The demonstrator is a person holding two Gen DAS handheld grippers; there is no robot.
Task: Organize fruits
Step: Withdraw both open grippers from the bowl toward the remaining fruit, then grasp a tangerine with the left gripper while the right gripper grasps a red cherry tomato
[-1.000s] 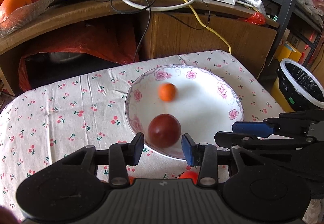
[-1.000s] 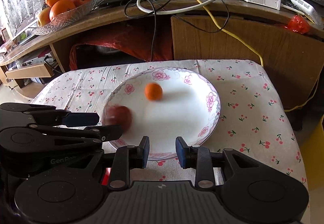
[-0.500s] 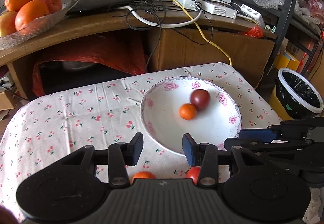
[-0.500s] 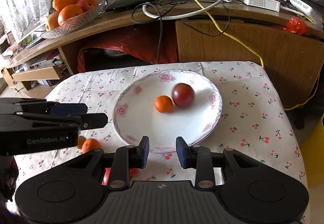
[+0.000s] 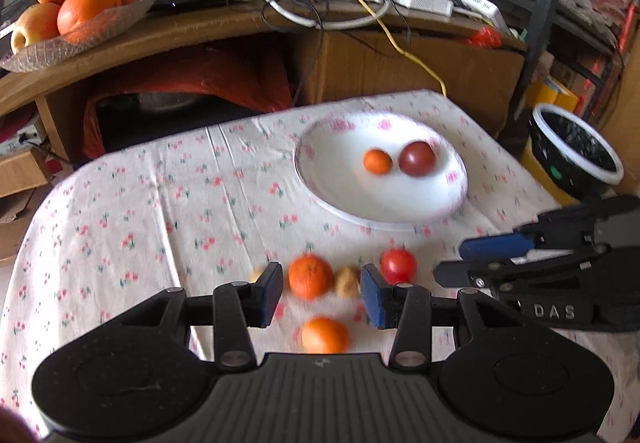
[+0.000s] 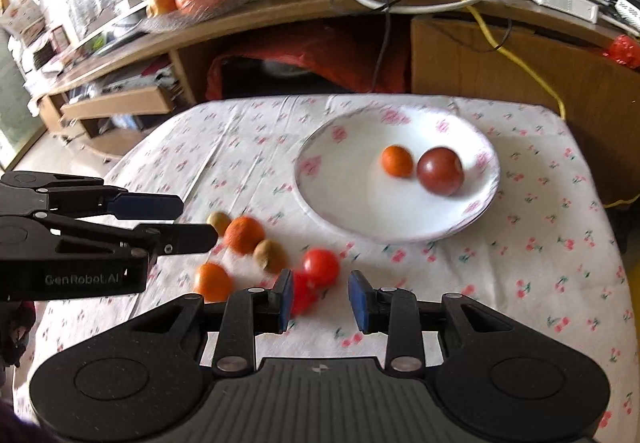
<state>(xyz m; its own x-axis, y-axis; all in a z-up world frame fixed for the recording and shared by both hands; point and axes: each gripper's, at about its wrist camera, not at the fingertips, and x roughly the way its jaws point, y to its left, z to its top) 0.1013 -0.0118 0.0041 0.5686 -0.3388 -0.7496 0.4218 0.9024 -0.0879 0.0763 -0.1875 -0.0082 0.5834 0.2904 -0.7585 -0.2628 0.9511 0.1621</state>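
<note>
Hovering left gripper [image 5: 320, 293], jaws apart, plate [image 5: 320, 195] beyond, bare cloth [image 5: 160, 203] leftward

1. Left gripper [image 5: 320, 295]: black plastic body, ribbed grey centre panel, two round side discs.
2. Its fingers [image 5: 270, 293] carry blue pads; silver screws at the pivots.
3. Right gripper [image 6: 318, 299]: same build, blue pads.
4. Side markings: "GenRobot.AI" in the right wrist view, "DAS" in the left wrist view.
</note>
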